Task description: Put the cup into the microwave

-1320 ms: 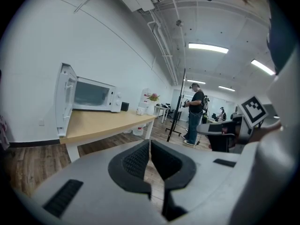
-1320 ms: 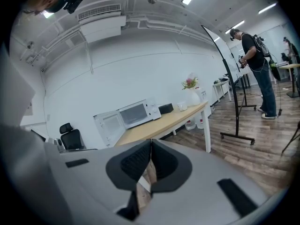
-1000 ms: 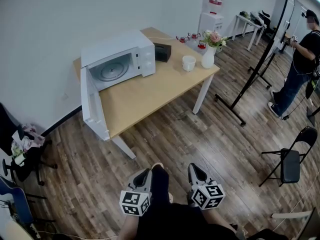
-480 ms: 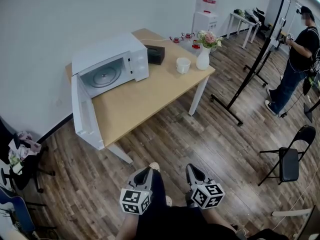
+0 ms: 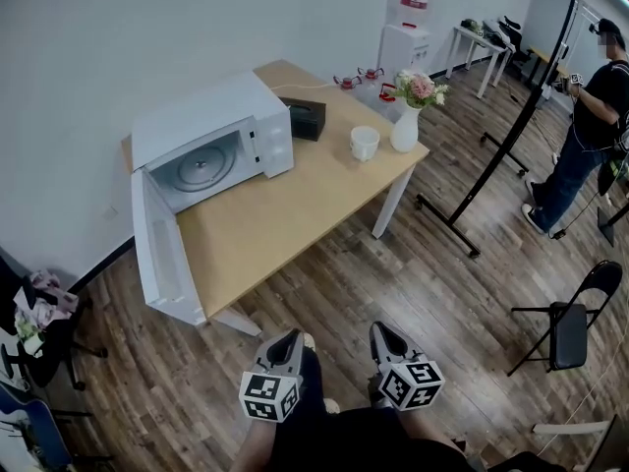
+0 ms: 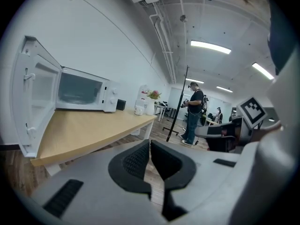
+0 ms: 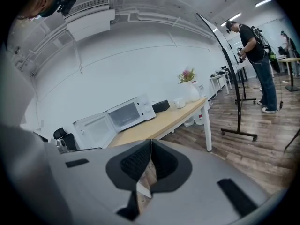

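Currently, item list as seen from the room side.

Cup (image 5: 365,143): small, white, upright, on the far right part of the table (image 5: 285,214). It stands just beside a white vase (image 5: 405,126) w/ flowers, well apart from both grippers. No handle shows from here; can't tell if anything is inside. Prob. ceramic or paper: light either way, stiff wall, smooth & likely slippery; would tip or chip if knocked. Best hold, in my judgement: pads across the wall at mid-height, or one pad in / one out over the rim. Squeeze gently, keep it upright.

Microwave (image 5: 211,136): white, at the table's left end. Door (image 5: 157,254) swung fully open, turntable showing, nothing else inside. Ready to receive.

Black box (image 5: 307,118): on the table between microwave & cup, near the likely carry path; mind it.

L gripper (image 5: 285,347): low, over the floor, short of the table. Jaws pressed together, nothing between.

R gripper (image 5: 385,334): alongside the L. Jaws together too, empty.

Status: approach stage, cup not yet touched. Jaws need opening before the reach.
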`<action>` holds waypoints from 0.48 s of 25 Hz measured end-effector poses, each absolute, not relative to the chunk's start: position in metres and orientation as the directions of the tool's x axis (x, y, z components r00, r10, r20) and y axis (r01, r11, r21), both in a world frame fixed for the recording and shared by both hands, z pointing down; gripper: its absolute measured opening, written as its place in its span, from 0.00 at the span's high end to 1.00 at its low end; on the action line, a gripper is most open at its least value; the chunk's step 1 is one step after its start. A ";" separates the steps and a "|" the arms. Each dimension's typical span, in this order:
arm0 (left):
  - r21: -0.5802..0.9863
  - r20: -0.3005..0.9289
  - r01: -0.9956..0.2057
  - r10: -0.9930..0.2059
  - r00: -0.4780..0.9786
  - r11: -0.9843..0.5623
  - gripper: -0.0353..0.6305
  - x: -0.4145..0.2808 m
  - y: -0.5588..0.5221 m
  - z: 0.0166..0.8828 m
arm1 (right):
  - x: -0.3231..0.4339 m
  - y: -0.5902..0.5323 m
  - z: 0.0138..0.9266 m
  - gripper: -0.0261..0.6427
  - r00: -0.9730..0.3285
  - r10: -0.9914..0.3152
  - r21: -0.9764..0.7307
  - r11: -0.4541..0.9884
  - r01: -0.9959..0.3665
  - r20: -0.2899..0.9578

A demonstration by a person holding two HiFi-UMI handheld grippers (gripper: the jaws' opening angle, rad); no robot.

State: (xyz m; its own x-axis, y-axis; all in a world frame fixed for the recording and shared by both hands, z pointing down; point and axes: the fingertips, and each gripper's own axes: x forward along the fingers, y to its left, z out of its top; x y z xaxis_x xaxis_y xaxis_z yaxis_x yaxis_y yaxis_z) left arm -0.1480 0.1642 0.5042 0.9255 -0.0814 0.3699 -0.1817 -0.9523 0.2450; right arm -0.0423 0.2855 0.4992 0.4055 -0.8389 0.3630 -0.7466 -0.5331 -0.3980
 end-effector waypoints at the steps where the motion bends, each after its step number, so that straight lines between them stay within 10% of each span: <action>1: 0.244 0.369 -0.179 -0.080 0.926 -0.953 0.93 -0.141 0.158 0.502 | -0.036 0.279 0.498 0.97 0.407 -0.838 -0.399 -0.535 -0.745 0.363; 12: 0.233 0.362 -0.195 -0.102 0.927 -0.953 0.93 -0.084 0.065 0.489 | 0.025 0.180 0.486 0.97 0.386 -0.854 -0.395 -0.508 -0.766 0.349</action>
State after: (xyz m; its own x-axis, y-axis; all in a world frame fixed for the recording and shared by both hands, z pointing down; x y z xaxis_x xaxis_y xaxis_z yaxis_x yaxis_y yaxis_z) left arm -0.0842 0.0649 0.4890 0.9268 -0.1017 0.3615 -0.1953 -0.9528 0.2326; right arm 0.0249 0.1795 0.4861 0.3860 -0.8538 0.3495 -0.7657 -0.5078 -0.3948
